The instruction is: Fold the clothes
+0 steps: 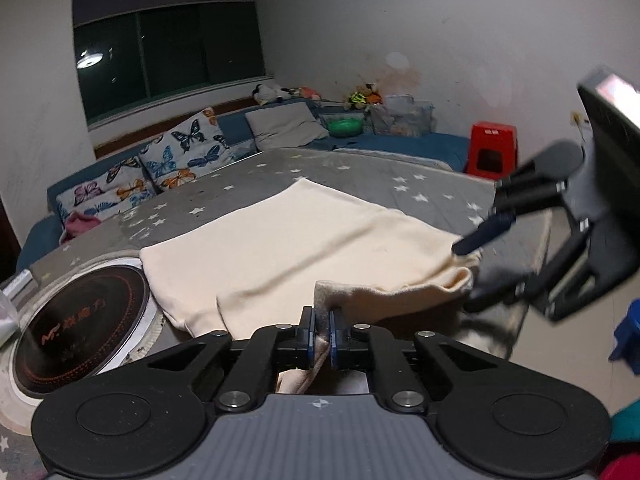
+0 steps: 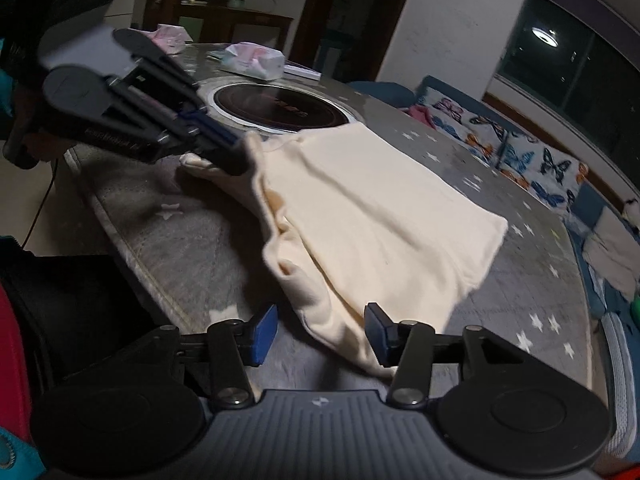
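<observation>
Jaws of the left gripper [image 1: 322,330] are pinched nearly together on a bunched edge of the cream cloth [image 1: 304,236], a strip of it trailing down between the blue pads. The right gripper [image 2: 322,334] has its jaws spread wide, the cloth's near corner lying loose between the two pads; nothing is clamped in it. From the left wrist view the right gripper reaches in from the right, one blue finger [image 1: 484,234] touching the cloth's right corner.

The cloth lies spread on a grey star-patterned cover [image 1: 432,196] over the round counter, reaching to the near edge, where its front hem is lifted and rumpled. Its left side touches the rim of a round black hob [image 1: 80,324] set into the counter. A tissue pack [image 2: 254,60] sits at the counter's far edge past the hob. Butterfly pillows [image 1: 184,148] line a blue sofa behind.
</observation>
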Motion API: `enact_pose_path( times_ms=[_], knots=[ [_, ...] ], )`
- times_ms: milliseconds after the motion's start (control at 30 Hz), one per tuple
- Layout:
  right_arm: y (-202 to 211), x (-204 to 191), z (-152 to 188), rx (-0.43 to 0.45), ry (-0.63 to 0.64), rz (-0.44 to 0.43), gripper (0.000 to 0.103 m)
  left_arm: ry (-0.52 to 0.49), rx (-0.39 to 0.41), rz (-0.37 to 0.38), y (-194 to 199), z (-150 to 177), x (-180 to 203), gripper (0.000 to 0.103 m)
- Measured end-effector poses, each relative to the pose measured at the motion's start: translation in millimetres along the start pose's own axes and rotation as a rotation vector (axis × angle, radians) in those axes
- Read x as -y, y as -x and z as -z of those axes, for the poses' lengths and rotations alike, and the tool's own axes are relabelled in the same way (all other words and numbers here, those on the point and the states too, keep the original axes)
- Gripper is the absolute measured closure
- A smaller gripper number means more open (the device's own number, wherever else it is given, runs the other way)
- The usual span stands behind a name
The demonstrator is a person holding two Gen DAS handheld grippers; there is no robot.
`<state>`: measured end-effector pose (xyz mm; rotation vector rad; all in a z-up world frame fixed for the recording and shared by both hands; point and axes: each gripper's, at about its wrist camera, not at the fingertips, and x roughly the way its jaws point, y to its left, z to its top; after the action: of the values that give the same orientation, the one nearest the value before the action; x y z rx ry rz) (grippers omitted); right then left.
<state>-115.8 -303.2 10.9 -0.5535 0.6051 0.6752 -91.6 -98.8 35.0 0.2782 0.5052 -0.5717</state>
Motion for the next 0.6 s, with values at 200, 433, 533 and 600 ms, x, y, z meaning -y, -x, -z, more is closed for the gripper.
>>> enact_pose_path(
  times_ms=[200,433,533,600],
  knots=[
    [-20.0,8.1,-7.8,0.023,-0.027,-0.026,0.063,0.041,-0.021,0.011,-13.3,-5.4,-10.7,0.095],
    [-25.6,32.2,-16.4,0.009,-0.152,-0.081,0.090,0.005,-0.031,0.008,-1.7,7.2,-9.2,0.088],
    [-23.5,37.7,-19.9,0.012,-0.179,-0.091,0.090,-0.032,-0.041,-0.001,5.7,16.1,-6.0,0.081],
    [-22.1,39.6,-22.2,0.016,-0.187,-0.090,0.090,-0.052,-0.048,-0.003,9.0,21.5,-4.9,0.075]
  ],
)
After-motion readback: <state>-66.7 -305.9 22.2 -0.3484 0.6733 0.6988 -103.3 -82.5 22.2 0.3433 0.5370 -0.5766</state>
